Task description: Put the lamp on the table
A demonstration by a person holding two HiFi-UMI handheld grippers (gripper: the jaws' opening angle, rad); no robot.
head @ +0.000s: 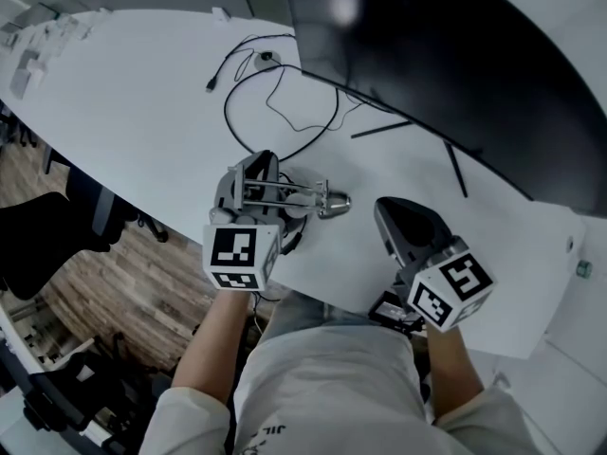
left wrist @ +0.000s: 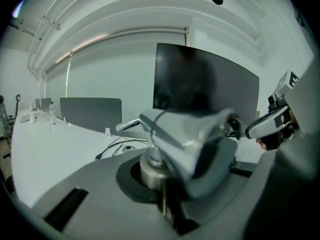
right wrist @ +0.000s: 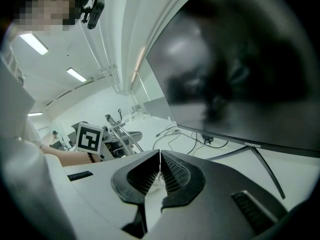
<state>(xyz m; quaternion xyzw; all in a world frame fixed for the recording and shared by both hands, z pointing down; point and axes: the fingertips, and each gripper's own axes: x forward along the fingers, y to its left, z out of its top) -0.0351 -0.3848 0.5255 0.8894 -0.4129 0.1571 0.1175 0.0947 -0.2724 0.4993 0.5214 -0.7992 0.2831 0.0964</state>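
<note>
Two jaws of the left hand-held gripper point(head: 254, 171) pinch the metal lamp point(head: 321, 200), which lies sideways low over the near edge of the table point(head: 142, 102). The right hand-held gripper point(head: 386, 207), just beside, is pressed together, empty.

A white desk point(head: 142, 93) is carrying a dark curved monitor point(head: 446, 64) at far right, loose black cables point(head: 285, 112) mid-desk, and small pale items point(head: 38, 50) far left.
</note>
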